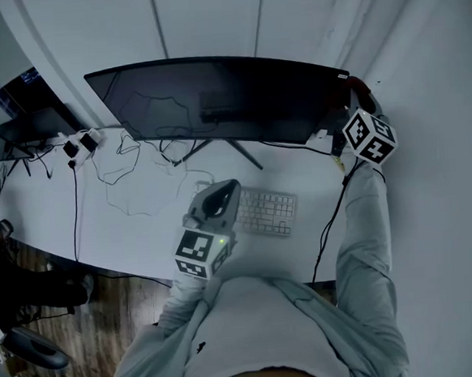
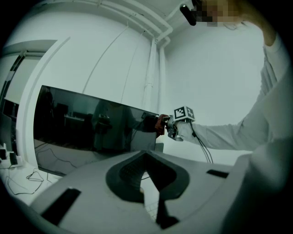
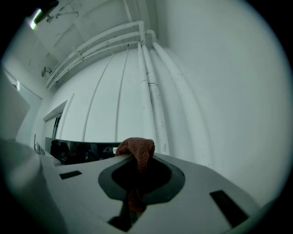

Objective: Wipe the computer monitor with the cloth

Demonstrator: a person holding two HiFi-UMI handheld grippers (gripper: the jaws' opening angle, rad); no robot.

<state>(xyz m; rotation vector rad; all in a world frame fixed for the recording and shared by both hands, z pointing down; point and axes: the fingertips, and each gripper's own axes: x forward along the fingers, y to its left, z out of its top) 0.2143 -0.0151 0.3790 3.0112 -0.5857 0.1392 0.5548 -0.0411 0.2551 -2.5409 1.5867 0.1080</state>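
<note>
A wide black curved monitor point(image 1: 221, 99) stands on the white desk point(image 1: 133, 224), its screen dark. My right gripper point(image 1: 353, 99) is at the monitor's right end, shut on a reddish-brown cloth point(image 1: 360, 86) that lies against the monitor's edge. In the right gripper view the cloth point(image 3: 137, 153) bunches out of the jaws, with the monitor point(image 3: 78, 151) to the left behind it. The left gripper point(image 1: 219, 197) hovers over the desk by the keyboard point(image 1: 268, 212), shut and holding nothing. The left gripper view shows the monitor point(image 2: 91, 130) and the cloth point(image 2: 161, 124) at its right end.
Loose cables point(image 1: 137, 175) and power adapters point(image 1: 82, 143) lie on the desk left of the monitor stand. A second dark screen point(image 1: 24, 127) sits at the far left. A chair base point(image 1: 33, 346) stands on the wooden floor. White wall pipes point(image 3: 151, 91) run up behind the monitor.
</note>
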